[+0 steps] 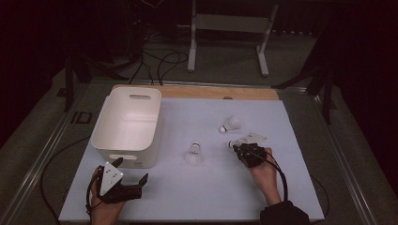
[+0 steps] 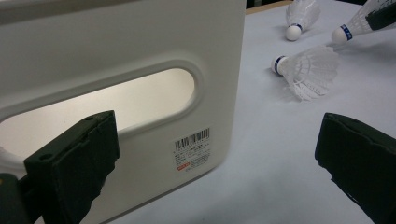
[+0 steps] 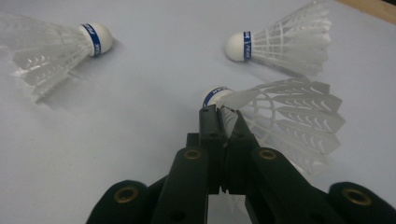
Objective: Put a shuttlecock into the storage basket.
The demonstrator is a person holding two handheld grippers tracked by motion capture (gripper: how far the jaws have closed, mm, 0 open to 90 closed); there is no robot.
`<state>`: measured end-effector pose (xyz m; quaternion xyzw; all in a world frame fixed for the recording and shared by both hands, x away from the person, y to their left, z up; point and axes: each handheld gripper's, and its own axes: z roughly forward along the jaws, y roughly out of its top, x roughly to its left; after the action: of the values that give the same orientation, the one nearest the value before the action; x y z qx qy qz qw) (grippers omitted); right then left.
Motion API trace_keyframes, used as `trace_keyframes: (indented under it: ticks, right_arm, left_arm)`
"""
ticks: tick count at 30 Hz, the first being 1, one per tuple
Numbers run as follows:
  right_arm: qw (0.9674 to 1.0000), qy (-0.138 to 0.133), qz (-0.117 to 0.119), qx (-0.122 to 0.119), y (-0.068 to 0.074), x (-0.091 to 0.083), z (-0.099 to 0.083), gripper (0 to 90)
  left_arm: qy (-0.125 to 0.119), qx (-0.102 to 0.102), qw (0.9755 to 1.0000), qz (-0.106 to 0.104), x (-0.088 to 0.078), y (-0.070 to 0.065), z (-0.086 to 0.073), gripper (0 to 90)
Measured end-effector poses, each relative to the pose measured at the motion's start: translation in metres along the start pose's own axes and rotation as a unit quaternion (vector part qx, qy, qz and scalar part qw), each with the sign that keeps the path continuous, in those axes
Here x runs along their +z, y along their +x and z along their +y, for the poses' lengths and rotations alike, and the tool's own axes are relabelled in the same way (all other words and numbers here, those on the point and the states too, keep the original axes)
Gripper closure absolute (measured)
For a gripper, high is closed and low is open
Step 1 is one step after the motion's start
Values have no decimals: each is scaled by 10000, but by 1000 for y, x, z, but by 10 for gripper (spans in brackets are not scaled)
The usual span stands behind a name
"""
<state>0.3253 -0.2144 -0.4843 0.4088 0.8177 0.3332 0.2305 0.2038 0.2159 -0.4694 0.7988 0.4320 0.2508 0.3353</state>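
Three white shuttlecocks with blue bands lie on the pale blue mat. My right gripper (image 3: 226, 116) is shut on the feather skirt of one shuttlecock (image 3: 289, 116), low over the mat; in the high view this gripper (image 1: 240, 149) and its shuttlecock (image 1: 251, 139) are right of centre. A second shuttlecock (image 1: 231, 124) (image 3: 285, 44) lies just beyond. The third shuttlecock (image 1: 194, 153) (image 3: 51, 46) lies mid-mat. My left gripper (image 1: 131, 169) (image 2: 215, 140) stands open near the front left, empty, facing the near wall of the white bin (image 1: 126, 124) (image 2: 140, 56).
The bin is empty and has a handle slot (image 2: 102, 100) in its near wall. A wooden strip (image 1: 211, 92) runs along the table's far edge. Cables and a white stand (image 1: 225, 28) are on the floor beyond.
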Motion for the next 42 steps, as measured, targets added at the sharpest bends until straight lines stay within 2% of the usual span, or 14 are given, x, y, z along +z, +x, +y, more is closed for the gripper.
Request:
trace_keyframes:
  ticks: [4, 35, 42]
  right_arm:
    - [10000, -34, 13, -43, 1, -2, 2, 884]
    - [9994, -247, 201, -135, 14, -15, 14, 882]
    - [9991, -292, 282, -81, 16, -18, 16, 882]
  left_arm:
    - [-140, -23, 9999, 0, 2, 0, -1, 5]
    - [-190, -27, 9998, 14, -1, 0, -1, 4]
    - [-196, -15, 9998, 19, -2, 0, -1, 4]
